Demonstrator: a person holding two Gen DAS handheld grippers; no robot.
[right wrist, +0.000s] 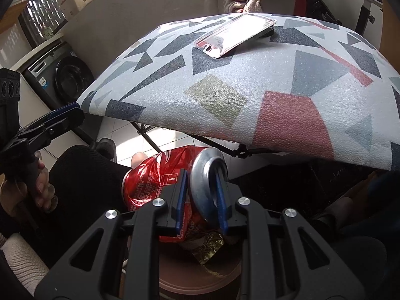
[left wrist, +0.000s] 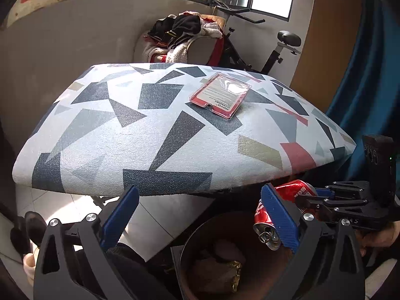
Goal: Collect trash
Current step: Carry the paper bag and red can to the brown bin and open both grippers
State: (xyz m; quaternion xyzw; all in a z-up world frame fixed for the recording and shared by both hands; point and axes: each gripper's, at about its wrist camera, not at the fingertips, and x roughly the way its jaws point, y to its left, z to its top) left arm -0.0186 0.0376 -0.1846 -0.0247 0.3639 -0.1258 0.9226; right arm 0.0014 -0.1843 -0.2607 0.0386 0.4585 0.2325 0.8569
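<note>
My right gripper [right wrist: 201,195] sits low centre in its own view, blue pads pinched close together on the crushed can [right wrist: 155,177]. In the left view it enters from the right edge, lower right. My left gripper [left wrist: 200,215] fills the bottom of its frame, fingers [left wrist: 120,220] spread wide, nothing between them. My left hand [right wrist: 37,187] wraps its handle, at the left edge of the right view.

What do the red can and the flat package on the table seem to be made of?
The can looks like thin painted aluminium: it is crumpled, with a bare silvery end. The right tool is shut on it. The package on the table looks like clear glossy plastic over a printed red card, because it reflects the window light.
</note>
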